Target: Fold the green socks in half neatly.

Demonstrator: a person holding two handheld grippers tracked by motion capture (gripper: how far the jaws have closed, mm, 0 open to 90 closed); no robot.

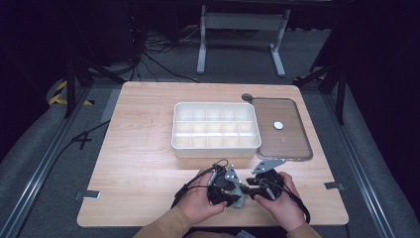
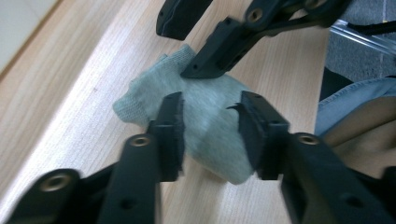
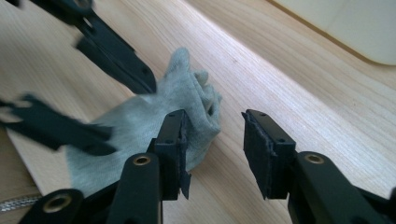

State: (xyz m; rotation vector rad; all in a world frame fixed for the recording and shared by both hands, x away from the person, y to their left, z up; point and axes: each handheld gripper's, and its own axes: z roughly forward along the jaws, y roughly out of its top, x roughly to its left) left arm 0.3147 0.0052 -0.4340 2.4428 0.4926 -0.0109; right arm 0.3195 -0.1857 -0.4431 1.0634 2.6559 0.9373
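**Both tools stand open over a small grey-green cloth**

We see the left tool [image 2: 210, 126] with its jaws parted to a middling width. The grey-green cloth [image 2: 205, 121] lies bunched on the worktop [image 2: 60, 107] behind the gap, and neither pad presses on it, so nothing is gripped. In the same left gripper view the right tool reaches in from the top, and one of its jaw tips rests on or just above the far edge of the cloth; we cannot tell whether it touches.

The right tool [image 3: 212, 140] is also open, about as wide. In the right gripper view its left-hand jaw stands just in front of the crumpled end of the cloth [image 3: 140, 126], while its other jaw is over bare wood, so the cloth sits to one side of the gap rather than inside it. The jaws of the left tool cross the upper left of this view, one over the cloth and one blurred lower down.

In the high view we find both tools close together near the front edge of the worktop, the left tool [image 1: 229, 192] and the right tool [image 1: 250, 188] facing each other with the cloth [image 1: 239, 197] between them. Each is held in one of the person's hands.

Farther back on the worktop stands a white divided tray [image 1: 216, 148], well apart from the cloth. Just beside it on the right lies its clear lid [image 1: 285, 136], flat, with a small white disc [image 1: 278, 125] on it.
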